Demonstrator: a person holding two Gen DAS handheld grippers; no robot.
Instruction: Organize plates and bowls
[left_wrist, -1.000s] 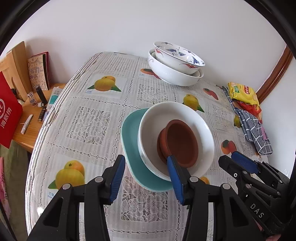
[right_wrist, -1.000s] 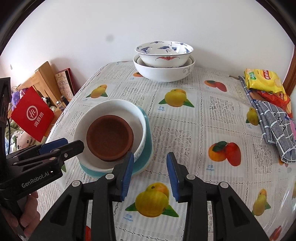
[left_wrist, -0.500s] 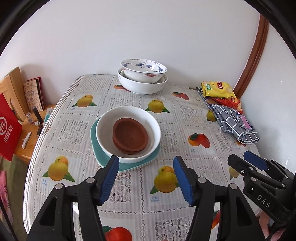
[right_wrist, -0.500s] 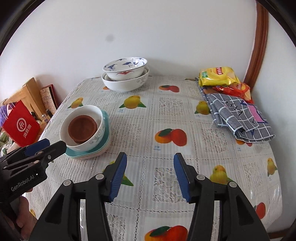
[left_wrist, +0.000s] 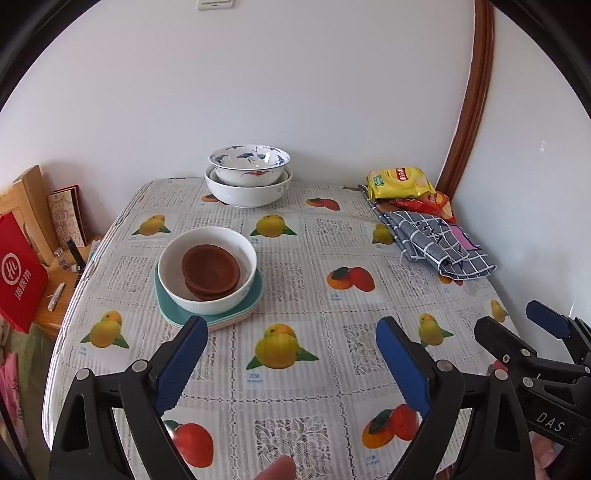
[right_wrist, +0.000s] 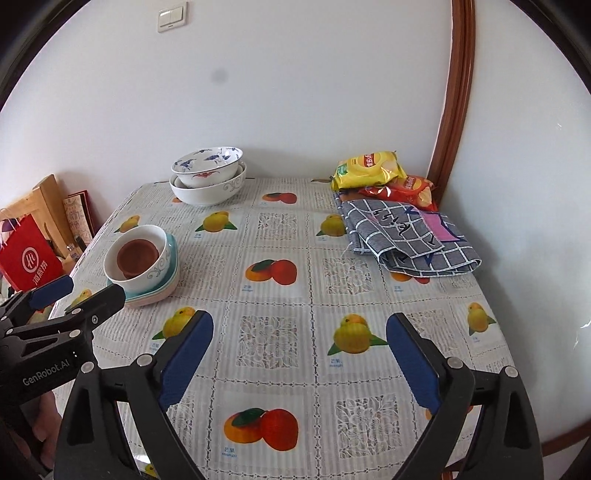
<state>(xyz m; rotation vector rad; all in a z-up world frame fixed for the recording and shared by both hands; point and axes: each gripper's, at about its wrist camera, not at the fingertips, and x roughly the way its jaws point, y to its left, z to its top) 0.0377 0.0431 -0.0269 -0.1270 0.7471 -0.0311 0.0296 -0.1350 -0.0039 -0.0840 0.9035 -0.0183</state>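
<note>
A brown clay bowl (left_wrist: 210, 266) (right_wrist: 137, 254) sits inside a white bowl (left_wrist: 236, 295) (right_wrist: 155, 275), which rests on stacked teal and pink plates (left_wrist: 173, 314) (right_wrist: 170, 284) at the table's left. At the far edge, a blue-patterned bowl (left_wrist: 249, 162) (right_wrist: 207, 164) is nested in a larger white bowl (left_wrist: 247, 194) (right_wrist: 207, 192). My left gripper (left_wrist: 291, 339) (right_wrist: 77, 291) hangs above the near table, its jaws opening wide with nothing between them. To its right, my right gripper (right_wrist: 299, 332) (left_wrist: 517, 325) is also opening and holds nothing.
Yellow and red snack bags (left_wrist: 400, 182) (right_wrist: 369, 168) and a folded grey checked cloth (left_wrist: 436, 240) (right_wrist: 406, 236) lie at the far right by the wall. A fruit-print cloth covers the table (left_wrist: 295, 280). A red bag (left_wrist: 18, 273) and wooden shelf stand at left.
Both grippers have pulled back and up from the stacked bowls and plates, and their jaws have spread much wider. The dishes have not moved.
</note>
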